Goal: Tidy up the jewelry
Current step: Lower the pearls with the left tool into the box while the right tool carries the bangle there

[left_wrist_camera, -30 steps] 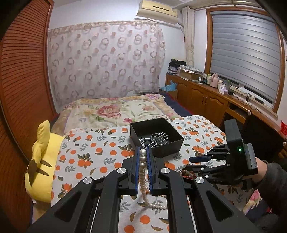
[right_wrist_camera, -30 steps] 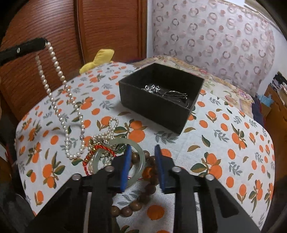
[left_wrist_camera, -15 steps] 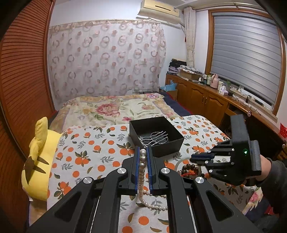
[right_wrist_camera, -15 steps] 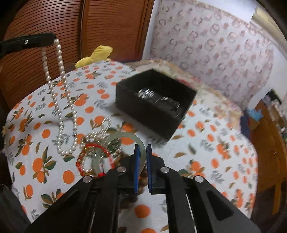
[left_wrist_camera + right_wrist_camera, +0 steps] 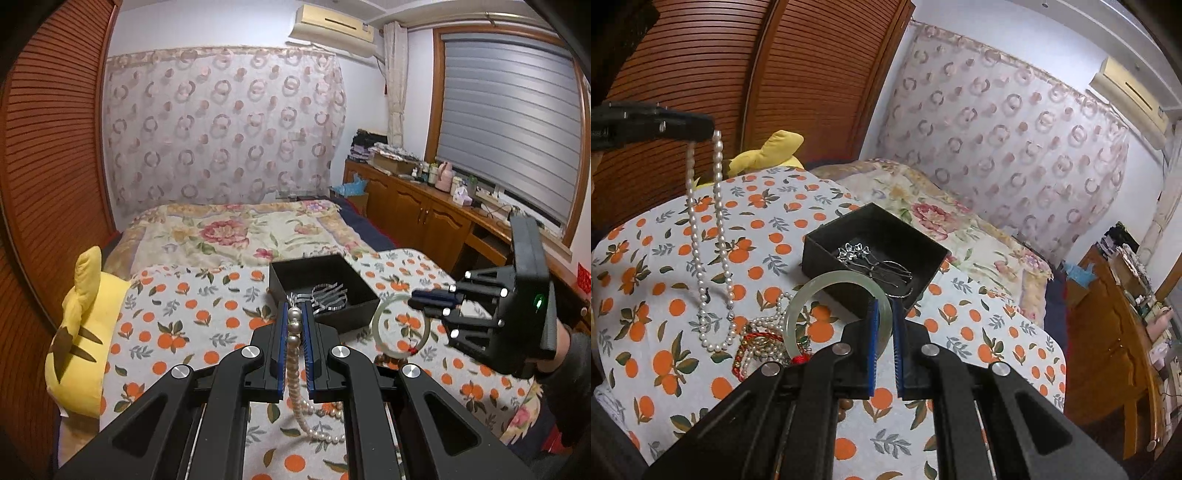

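Observation:
My left gripper [image 5: 295,314] is shut on a white pearl necklace [image 5: 294,363], whose loop hangs down to the orange-print cloth [image 5: 192,317]. From the right wrist view the pearl necklace [image 5: 718,236] dangles from the left gripper [image 5: 701,127] at the upper left. My right gripper [image 5: 884,308] is shut on a pale green jade bangle [image 5: 812,291], lifted off the cloth just in front of the black box [image 5: 827,254]. In the left wrist view the bangle [image 5: 382,338] hangs from the right gripper [image 5: 415,299] beside the black box [image 5: 354,317]. Silver hairpins [image 5: 871,260] lie inside the box.
A heap of red cord, small pearls and brown wooden beads [image 5: 757,347] lies on the cloth below the bangle. A yellow plush toy [image 5: 79,332] sits at the table's left edge. A floral bed [image 5: 236,229] is behind, wooden cabinets [image 5: 417,214] at the right.
The right gripper closed on the jade bangle and lifted it off the heap, tilting as it rose. The left gripper stayed still, holding the pearls.

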The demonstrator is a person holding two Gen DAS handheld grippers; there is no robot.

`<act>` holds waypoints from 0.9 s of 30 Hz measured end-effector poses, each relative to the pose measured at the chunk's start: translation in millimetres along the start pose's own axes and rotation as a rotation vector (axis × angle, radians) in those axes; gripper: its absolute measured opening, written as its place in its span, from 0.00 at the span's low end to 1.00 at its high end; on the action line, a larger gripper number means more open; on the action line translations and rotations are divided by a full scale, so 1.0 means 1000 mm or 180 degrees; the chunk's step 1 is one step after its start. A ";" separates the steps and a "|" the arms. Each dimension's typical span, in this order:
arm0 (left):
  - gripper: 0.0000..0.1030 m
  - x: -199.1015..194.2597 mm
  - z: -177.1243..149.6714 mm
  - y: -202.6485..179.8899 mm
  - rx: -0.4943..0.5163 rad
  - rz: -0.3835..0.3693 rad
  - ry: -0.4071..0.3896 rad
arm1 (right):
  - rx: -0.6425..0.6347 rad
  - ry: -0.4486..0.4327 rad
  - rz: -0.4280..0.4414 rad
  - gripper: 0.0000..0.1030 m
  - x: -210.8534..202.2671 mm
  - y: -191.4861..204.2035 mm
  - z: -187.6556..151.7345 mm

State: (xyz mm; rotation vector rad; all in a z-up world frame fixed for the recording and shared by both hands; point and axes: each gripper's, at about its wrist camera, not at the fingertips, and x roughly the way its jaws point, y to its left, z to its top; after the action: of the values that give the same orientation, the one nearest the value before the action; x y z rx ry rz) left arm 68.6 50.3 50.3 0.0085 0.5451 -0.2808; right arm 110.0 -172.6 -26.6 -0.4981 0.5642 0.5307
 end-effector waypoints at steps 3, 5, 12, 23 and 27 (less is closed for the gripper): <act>0.06 -0.006 0.010 0.000 -0.0016 0.0000 -0.0081 | 0.0033 -0.0005 -0.0011 0.08 -0.001 -0.003 0.000; 0.06 -0.009 0.019 -0.002 -0.0025 -0.0011 -0.0136 | 0.0077 -0.0039 -0.0017 0.08 -0.005 -0.008 0.002; 0.06 -0.013 0.057 -0.010 0.0009 -0.0025 -0.0318 | 0.0208 -0.0134 0.0003 0.08 -0.006 -0.022 0.013; 0.06 0.003 0.125 -0.025 0.0111 0.0011 -0.0507 | 0.0384 -0.0263 0.0017 0.08 0.009 -0.057 0.037; 0.06 0.021 0.143 -0.035 0.0142 -0.0018 -0.0511 | 0.0406 -0.0292 0.0022 0.08 0.016 -0.065 0.043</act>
State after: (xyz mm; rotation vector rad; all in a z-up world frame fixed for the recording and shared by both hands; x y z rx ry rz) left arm 148.8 -0.9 164.0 0.0275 0.3794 -0.2965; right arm 175.4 -191.8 14.0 -0.3492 0.5086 0.5181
